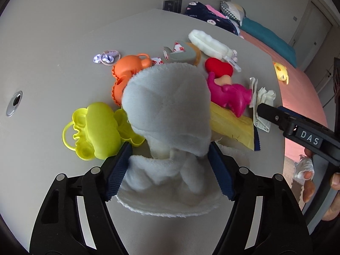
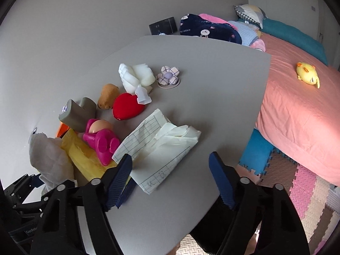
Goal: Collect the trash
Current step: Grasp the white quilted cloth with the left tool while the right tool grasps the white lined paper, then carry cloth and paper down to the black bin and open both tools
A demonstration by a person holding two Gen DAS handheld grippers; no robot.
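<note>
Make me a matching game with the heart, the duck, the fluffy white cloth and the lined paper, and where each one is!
Things:
1. red heart
2. yellow duck
3. white cloth
4. lined paper

Places:
A. on the pink bed
B. between the left gripper's fingers
C. on the table, in front of the open right gripper
D. on the table beside the brown plush

Pairs: 1-D, 2-A, 3-B, 4-C
</note>
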